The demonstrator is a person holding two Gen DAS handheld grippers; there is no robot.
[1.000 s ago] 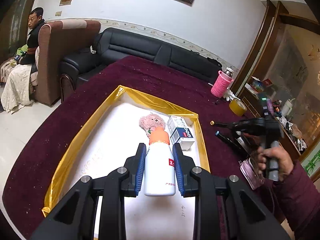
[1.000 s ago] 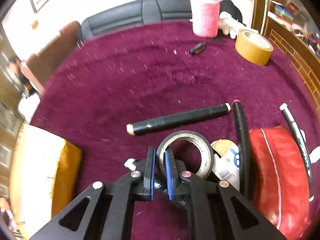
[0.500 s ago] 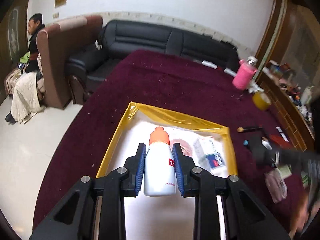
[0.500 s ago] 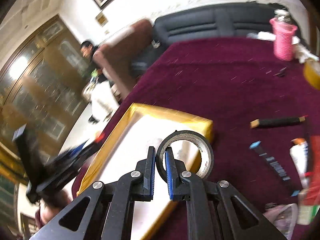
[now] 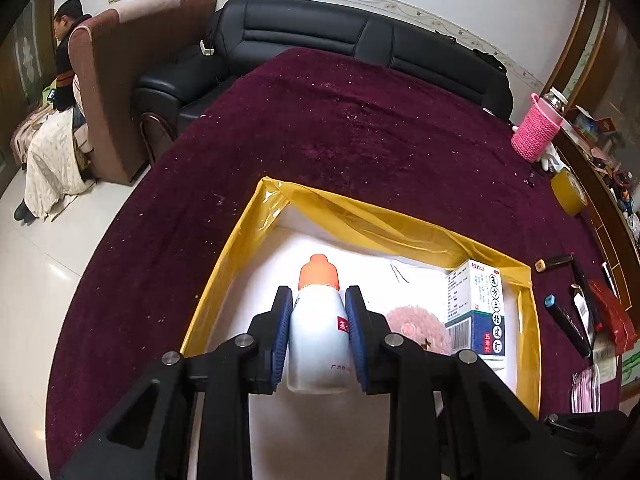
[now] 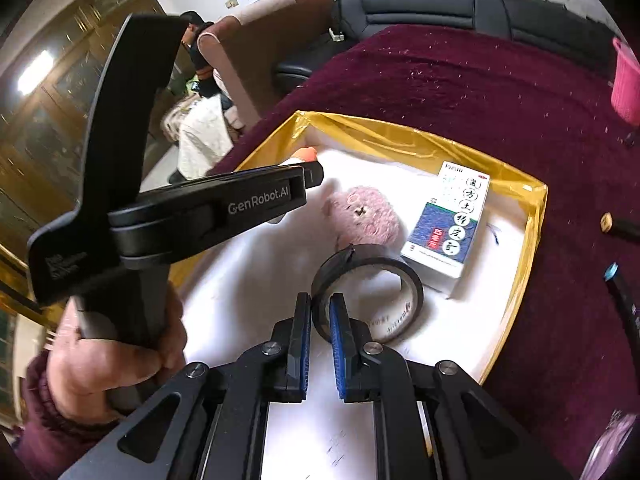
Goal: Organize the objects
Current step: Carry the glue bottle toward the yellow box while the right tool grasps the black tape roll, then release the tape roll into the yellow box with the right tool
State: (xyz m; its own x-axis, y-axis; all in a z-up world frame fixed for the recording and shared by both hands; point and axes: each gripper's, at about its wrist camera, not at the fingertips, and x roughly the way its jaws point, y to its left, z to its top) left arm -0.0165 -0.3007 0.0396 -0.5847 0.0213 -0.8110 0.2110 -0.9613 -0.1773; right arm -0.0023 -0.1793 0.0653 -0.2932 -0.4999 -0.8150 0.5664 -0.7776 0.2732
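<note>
Two grippers point steeply down over the tray [image 5: 404,226]. The left gripper [image 5: 319,304] has its fingers [image 5: 282,320] clenched on a white bottle [image 5: 318,344] with an orange cap, which stands upright between the blue pads, above the white floor of the tray. In the right wrist view the left hand [image 6: 116,356], in a dark red sleeve, grips the handle of this gripper, which crosses the picture on its side. The right gripper [image 6: 320,312] has its fingers [image 6: 303,328] closed on the wall of a black tape roll [image 6: 368,292]; one finger is inside the ring and one is outside. The roll is just over the tray floor, near the box [image 6: 452,220]; I cannot tell if it touches the floor.

In the tray lie one pink plush toy [image 6: 364,216] and one white and blue box, close beside each other. On the worktop [image 5: 360,128], right of the tray, I count one pink knitted cup [image 5: 538,134], one yellow tape roll [image 5: 570,194] and several dark pens [image 5: 566,320]; the small things near them are too unclear to count.

The worktop has a dark red cloth with small white specks. The tray has walls wrapped in yellow foil. Behind are a black sofa [image 5: 340,36], a brown armchair [image 5: 132,60] with one person [image 5: 60,92] seated beside it, a white wall and a pale tiled floor.
</note>
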